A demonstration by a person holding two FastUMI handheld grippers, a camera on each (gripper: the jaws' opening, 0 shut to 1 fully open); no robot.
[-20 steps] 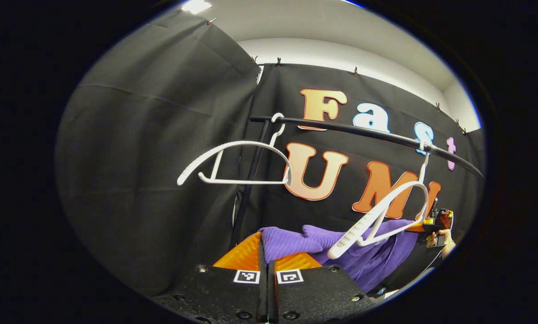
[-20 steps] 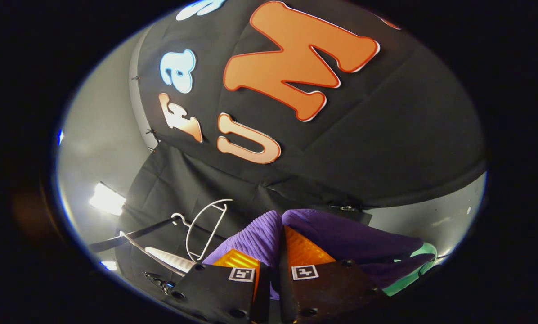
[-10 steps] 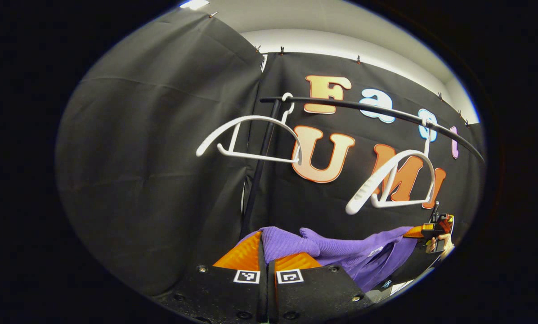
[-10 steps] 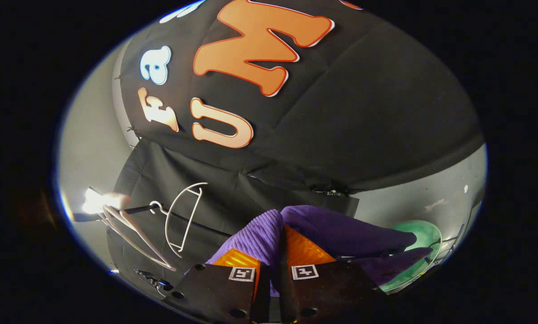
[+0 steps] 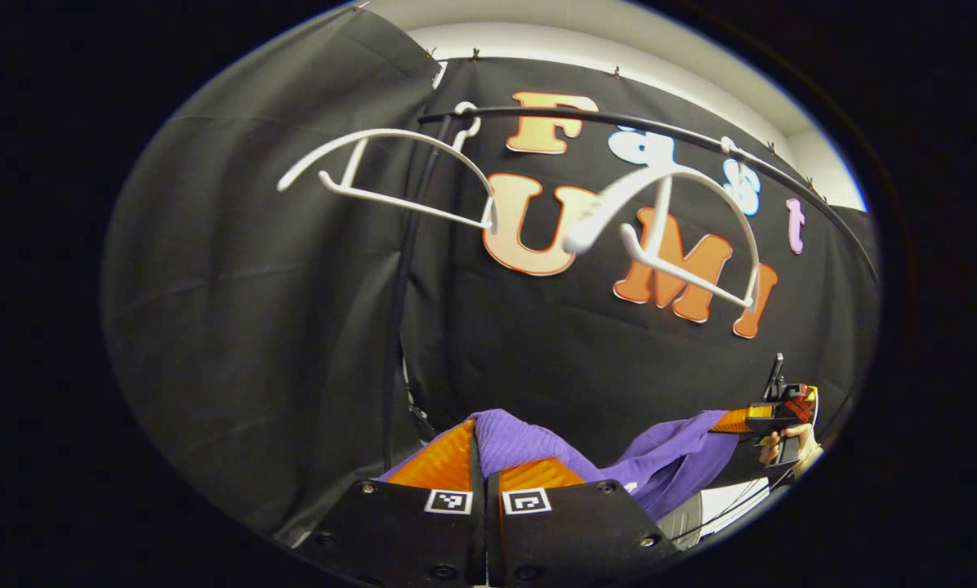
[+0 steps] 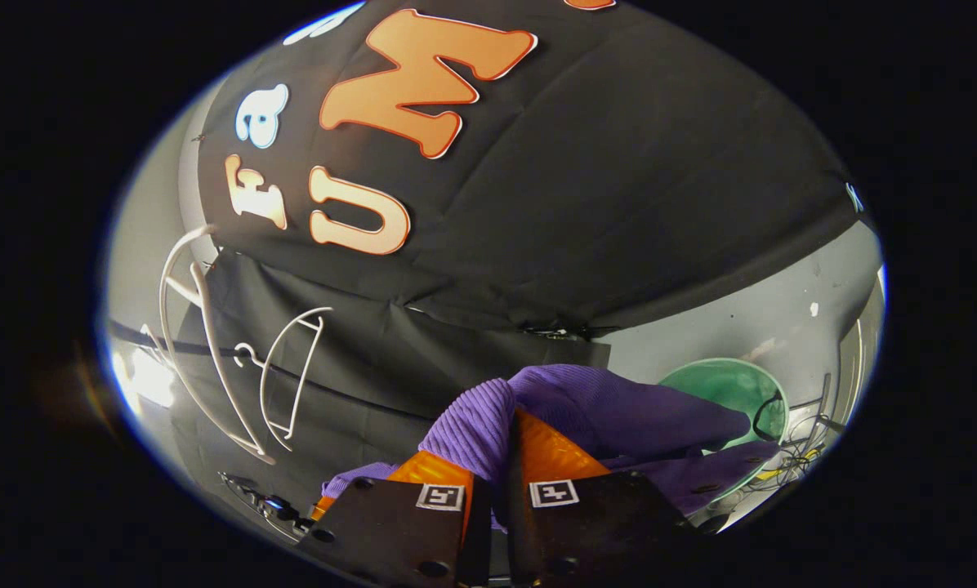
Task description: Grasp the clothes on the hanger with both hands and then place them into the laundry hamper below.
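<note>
No readable text on any object, square black-and-white coded markers on the left gripper [image 5: 485, 478] and the right gripper [image 6: 501, 482], garment tag illegible

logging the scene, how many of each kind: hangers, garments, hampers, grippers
white hangers: 2, both bare on the rail
purple garment: 1, pinched by both grippers
green hamper: 1
grippers: 2, left gripper, right gripper
total: 6

Two white hangers [image 5: 390, 175] [image 5: 668, 229] hang on one black rail [image 5: 619, 126], above one purple garment [image 5: 537, 445], two grippers [image 5: 483, 474] [image 6: 501, 469] and one green hamper [image 6: 721, 392].
</note>
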